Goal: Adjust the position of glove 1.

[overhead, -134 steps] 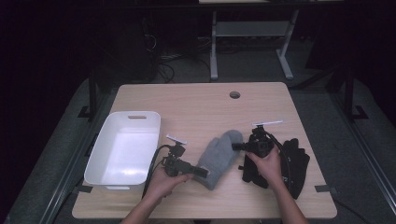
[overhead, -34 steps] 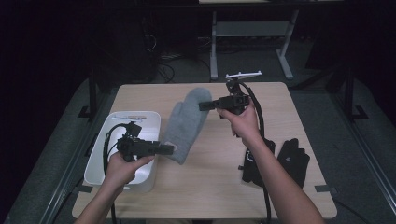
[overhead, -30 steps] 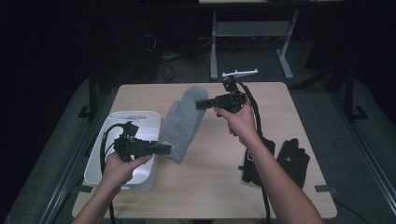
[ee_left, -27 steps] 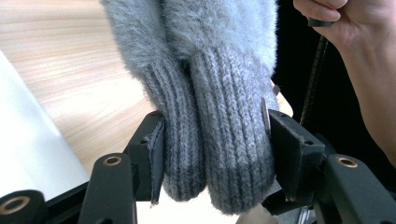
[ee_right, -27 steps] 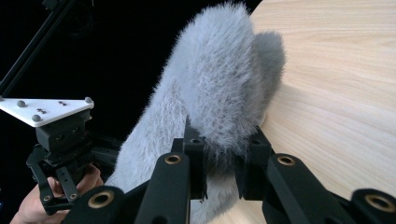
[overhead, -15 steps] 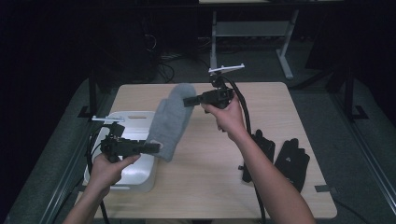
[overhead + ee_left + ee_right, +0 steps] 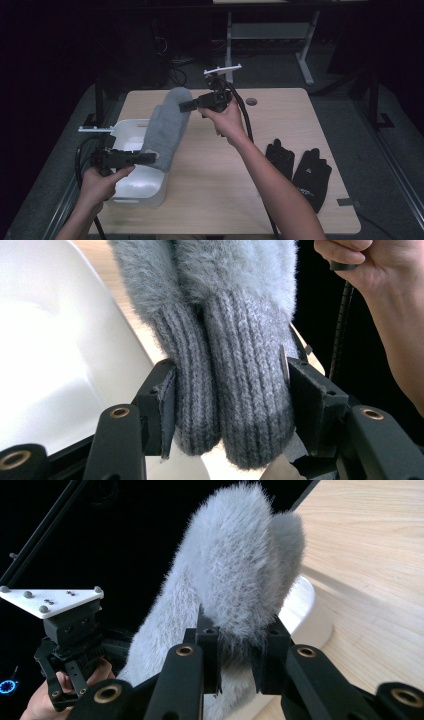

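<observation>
high view: a pair of grey fuzzy mittens [image 7: 165, 130] is held stretched in the air between the two grippers, above the white bin [image 7: 131, 180] at the left of the tabletop [image 7: 280, 115]. the ribbed cuffs are clamped by the left gripper [image 7: 150, 158] over the bin, as is seen in the left gripper view, where both cuffs [image 7: 230, 390] are pressed between the jaws. the fuzzy tips are pinched by the right gripper [image 7: 184, 106], raised higher and farther back; in the right gripper view the fluff [image 7: 235, 580] is squeezed between nearly closed jaws. a pair of black gloves [image 7: 300, 167] is laid flat at the right of the tabletop, well apart from the mittens.
</observation>
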Motion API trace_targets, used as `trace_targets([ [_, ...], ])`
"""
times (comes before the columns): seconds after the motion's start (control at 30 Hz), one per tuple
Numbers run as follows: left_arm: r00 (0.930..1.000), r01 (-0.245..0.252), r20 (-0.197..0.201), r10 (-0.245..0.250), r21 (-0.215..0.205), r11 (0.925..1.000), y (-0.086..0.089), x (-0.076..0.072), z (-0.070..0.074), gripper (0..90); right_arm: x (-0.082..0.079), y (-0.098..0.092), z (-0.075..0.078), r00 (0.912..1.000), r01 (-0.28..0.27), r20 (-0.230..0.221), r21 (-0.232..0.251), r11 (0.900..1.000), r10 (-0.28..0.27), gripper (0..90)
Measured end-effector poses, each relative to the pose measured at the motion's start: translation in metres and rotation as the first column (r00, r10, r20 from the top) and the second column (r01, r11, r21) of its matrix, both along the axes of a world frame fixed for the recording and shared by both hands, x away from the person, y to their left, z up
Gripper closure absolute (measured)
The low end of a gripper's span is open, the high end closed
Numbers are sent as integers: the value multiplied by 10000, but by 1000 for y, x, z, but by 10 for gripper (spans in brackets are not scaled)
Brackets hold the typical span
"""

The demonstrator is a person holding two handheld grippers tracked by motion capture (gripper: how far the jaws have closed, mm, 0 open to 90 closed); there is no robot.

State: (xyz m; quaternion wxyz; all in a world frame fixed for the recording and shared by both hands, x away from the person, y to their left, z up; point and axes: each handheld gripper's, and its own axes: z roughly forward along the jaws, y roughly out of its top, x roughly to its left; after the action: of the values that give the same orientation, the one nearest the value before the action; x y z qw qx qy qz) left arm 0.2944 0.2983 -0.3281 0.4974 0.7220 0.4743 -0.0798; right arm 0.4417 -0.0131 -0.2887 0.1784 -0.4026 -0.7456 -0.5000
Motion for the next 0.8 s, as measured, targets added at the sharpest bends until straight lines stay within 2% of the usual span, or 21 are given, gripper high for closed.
trace_targets([
  [0.37, 9992, -402, 79, 402, -1, 9992, 22, -9, 1, 423, 5, 29, 1, 9992, -405, 0, 76, 9991, 405, 762],
  [0.8, 9977, -674, 44, 674, 135, 9976, 37, -15, -1, 420, 6, 49, -1, 9979, -648, -96, 26, 9979, 648, 760],
])
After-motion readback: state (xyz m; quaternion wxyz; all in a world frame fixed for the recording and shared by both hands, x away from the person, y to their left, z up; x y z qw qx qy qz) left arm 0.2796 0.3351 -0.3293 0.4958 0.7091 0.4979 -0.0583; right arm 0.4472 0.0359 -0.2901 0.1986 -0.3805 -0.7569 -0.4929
